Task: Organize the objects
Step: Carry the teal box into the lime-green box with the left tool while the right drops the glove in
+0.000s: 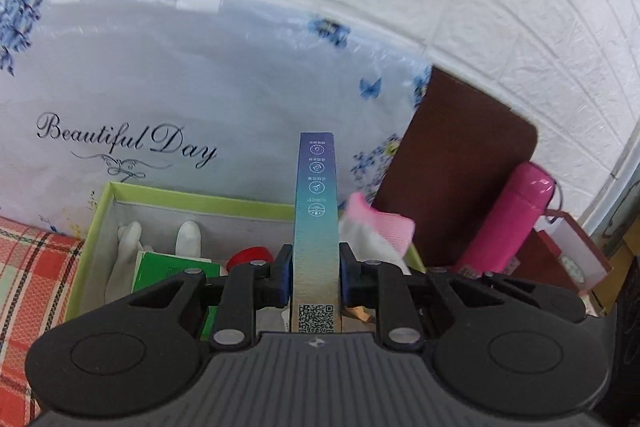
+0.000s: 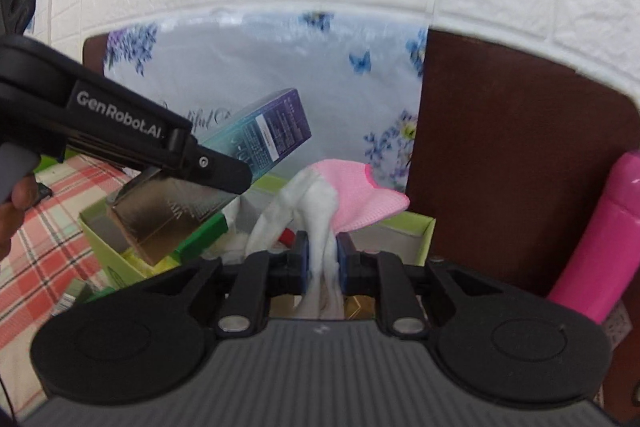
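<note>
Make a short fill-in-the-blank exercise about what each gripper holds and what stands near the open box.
1. The left gripper holds a long, narrow ____.
2. The right gripper holds a white and ____ cloth.
3. The open box has a ____ rim.
4. The bottle beside the brown board is ____.

Missing words: carton; pink; green; pink

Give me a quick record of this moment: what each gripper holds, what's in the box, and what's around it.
left gripper: shut on blue carton, held above the box
right gripper: shut on pink-and-white cloth
green box: open; holds white gloves, a green packet, something red
behind box: floral bag
right of box: pink bottle, brown board
surface: plaid cloth
</note>
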`<state>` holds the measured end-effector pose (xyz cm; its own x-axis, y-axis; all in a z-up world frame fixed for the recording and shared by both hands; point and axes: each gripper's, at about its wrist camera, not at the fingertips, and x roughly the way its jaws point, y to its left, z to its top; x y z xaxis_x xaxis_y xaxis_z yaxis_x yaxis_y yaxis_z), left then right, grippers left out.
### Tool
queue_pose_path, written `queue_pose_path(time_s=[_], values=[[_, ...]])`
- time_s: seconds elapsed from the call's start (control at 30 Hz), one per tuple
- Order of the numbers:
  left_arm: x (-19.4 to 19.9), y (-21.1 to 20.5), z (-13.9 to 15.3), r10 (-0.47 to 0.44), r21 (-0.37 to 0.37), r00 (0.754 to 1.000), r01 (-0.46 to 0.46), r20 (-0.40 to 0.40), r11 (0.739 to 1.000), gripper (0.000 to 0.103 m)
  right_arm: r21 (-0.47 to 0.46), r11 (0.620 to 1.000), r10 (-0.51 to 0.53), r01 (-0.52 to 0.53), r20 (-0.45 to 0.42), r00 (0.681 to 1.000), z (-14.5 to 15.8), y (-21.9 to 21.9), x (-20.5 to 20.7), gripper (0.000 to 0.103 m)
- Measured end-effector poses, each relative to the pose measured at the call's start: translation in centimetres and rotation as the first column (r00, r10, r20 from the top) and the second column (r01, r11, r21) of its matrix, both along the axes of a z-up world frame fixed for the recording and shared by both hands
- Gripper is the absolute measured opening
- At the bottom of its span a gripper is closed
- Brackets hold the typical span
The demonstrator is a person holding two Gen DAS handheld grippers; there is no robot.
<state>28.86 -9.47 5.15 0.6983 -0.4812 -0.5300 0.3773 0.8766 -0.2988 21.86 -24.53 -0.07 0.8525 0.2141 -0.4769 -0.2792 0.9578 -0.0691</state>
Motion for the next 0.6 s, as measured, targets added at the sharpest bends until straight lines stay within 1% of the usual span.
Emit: queue_pose_path(time_s=[0.03, 0.07, 0.1, 0.13, 0.17, 0.2, 0.27, 0.37, 0.43, 0.47, 0.5, 0.57, 0.6], values=[[0.3, 0.0, -0.5, -0.002, 0.009, 1.0, 0.002, -0.001, 1.0, 0.023, -0.006, 1.0, 0.001, -0.001, -0.011, 1.0, -0.6, 0.1, 0.5, 0.03], [0.4, 0.1, -0.9, -0.001, 0.018, 1.0, 0.001, 0.003, 1.0, 0.023, -0.018, 1.0, -0.005, 0.005, -0.02, 1.0, -1.2, 0.2, 0.9, 0.05], [0.4, 0.2, -1.2, 0.002, 0.023, 1.0, -0.003, 0.01, 1.0, 0.027, -0.031, 0.999, -0.015, 0.014, -0.024, 1.0, -1.6, 0.2, 1.1, 0.063], [0.4, 0.4, -1.4, 0.011, 0.029, 1.0, -0.012, 0.016, 1.0, 0.043, -0.038, 0.999, -0.019, 0.018, -0.017, 1.0, -1.8, 0.3, 1.0, 0.067], [0.5, 0.7, -1.6, 0.023, 0.031, 0.999, -0.024, 0.026, 0.999, 0.053, -0.042, 0.999, -0.017, 0.017, -0.009, 1.0, -2.0, 0.3, 0.9, 0.076], [0.4, 1.0, -1.7, 0.036, 0.03, 0.999, -0.037, 0.038, 0.999, 0.064, -0.047, 0.999, -0.018, 0.017, -0.007, 1.0, -2.2, 0.3, 0.9, 0.082], [0.4, 1.4, -1.9, 0.057, 0.032, 0.997, -0.059, 0.057, 0.998, 0.065, -0.052, 0.999, -0.014, 0.013, -0.008, 1.0, -2.3, 0.4, 0.9, 0.083], [0.4, 1.6, -1.7, 0.072, 0.04, 0.997, -0.073, 0.042, 0.996, 0.065, -0.052, 0.999, -0.008, 0.007, -0.017, 1.0, -2.2, 0.7, 0.8, 0.088], [0.1, 1.7, -1.3, 0.074, 0.045, 0.996, -0.076, 0.05, 0.996, 0.065, -0.047, 0.999, -0.01, 0.009, -0.019, 1.0, -1.7, 0.9, 0.5, 0.09], [-0.3, 1.7, -0.9, 0.074, 0.049, 0.996, -0.077, 0.059, 0.996, 0.065, -0.046, 0.999, -0.012, 0.011, -0.008, 1.0, -1.3, 0.9, 0.1, 0.092], [-0.7, 1.7, -0.6, 0.073, 0.055, 0.995, -0.077, 0.066, 0.996, 0.066, -0.044, 0.999, -0.015, 0.016, 0.007, 1.0, -0.9, 0.9, -0.2, 0.096], [-1.6, 1.6, 0.2, 0.072, 0.064, 0.995, -0.077, 0.076, 0.995, 0.069, -0.034, 0.999, -0.024, 0.025, 0.041, 0.999, 0.2, 0.7, -1.2, 0.102], [-2.1, 1.6, 0.6, 0.073, 0.068, 0.994, -0.078, 0.081, 0.995, 0.07, -0.031, 0.999, -0.025, 0.027, 0.059, 0.998, 0.8, 0.6, -1.8, 0.102]])
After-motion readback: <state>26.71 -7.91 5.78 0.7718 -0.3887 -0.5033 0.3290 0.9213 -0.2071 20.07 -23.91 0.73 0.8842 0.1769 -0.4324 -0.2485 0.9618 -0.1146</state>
